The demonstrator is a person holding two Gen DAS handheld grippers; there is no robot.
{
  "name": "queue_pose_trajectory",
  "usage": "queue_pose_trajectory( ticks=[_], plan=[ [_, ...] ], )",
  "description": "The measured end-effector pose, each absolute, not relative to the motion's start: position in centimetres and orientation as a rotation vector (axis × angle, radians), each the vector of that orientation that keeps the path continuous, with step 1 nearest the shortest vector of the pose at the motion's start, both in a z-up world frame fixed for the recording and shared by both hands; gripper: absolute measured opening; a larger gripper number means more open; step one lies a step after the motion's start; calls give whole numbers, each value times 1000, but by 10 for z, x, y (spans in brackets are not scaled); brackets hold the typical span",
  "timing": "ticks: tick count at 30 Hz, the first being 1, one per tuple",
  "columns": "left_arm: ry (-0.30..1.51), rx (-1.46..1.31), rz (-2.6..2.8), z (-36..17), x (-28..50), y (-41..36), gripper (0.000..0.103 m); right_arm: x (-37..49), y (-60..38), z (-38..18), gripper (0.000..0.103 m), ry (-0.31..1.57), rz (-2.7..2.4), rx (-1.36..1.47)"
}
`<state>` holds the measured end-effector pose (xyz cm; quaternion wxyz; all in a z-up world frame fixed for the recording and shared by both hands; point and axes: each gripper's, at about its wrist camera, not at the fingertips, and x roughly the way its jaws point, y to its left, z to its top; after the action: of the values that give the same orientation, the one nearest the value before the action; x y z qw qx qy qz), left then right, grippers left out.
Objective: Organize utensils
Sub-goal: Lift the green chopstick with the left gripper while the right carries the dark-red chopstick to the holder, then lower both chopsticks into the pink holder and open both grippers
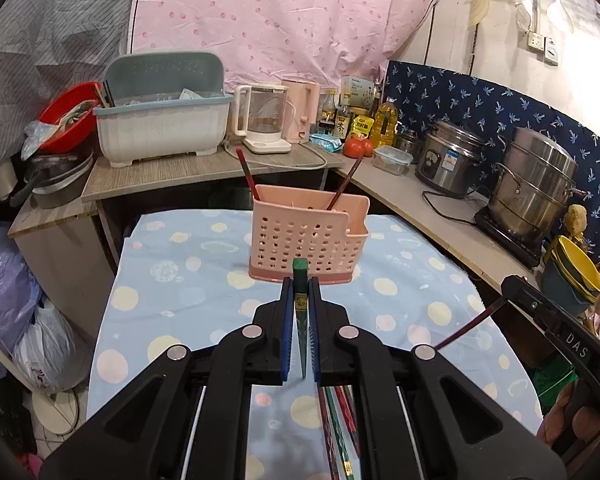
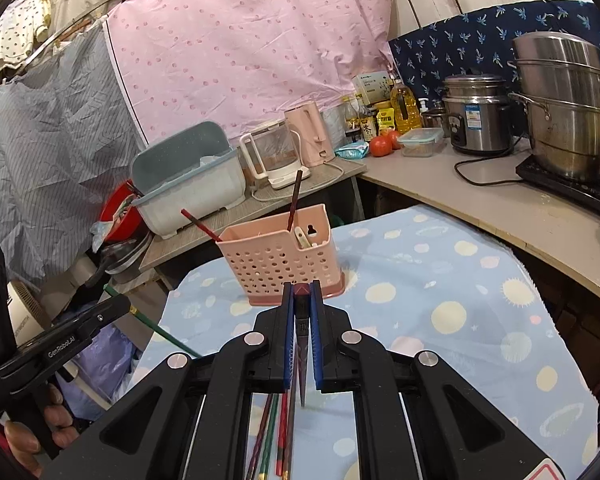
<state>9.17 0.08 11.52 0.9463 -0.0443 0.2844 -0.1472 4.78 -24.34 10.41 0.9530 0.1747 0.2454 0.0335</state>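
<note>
I hold one chopstick in each of my grippers, and both face the pale pink perforated plastic utensil holder (image 1: 309, 236) that stands upright on the table covered with a light blue cloth printed with pastel dots (image 1: 172, 280). My left gripper (image 1: 300, 292) is clamped on a dark green chopstick (image 1: 300, 276), its blunt square end poking out past my fingertips toward the holder and its thin end running back between the blue pads (image 1: 287, 320). My right gripper (image 2: 301, 296) is likewise closed on a dark reddish-brown chopstick (image 2: 301, 292), held the same way, butt end forward. Two dark red chopsticks (image 1: 247, 172) already stand in the holder's taller back compartment, leaning apart from each other, and from the right view a cream-coloured utensil handle (image 2: 301, 238) sits in the lower side compartment. So I judge the job begun but far from finished: two sticks are stored, two are in my grip but not yet near the rim, and a loose bundle of red and green chopsticks (image 2: 276, 436) lies on the cloth beneath my grippers, waiting to be collected. How many are in that bundle I cannot count, since my own fingers hide much of it.
</note>
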Motion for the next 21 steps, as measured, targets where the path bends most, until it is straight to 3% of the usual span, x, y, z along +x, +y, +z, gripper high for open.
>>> queue_pose_trajectory(
  ticks=[21],
  plan=[
    [416, -53, -283, 209, 169, -21, 7, 144, -263, 189, 8, 350, 48, 327]
  ],
)
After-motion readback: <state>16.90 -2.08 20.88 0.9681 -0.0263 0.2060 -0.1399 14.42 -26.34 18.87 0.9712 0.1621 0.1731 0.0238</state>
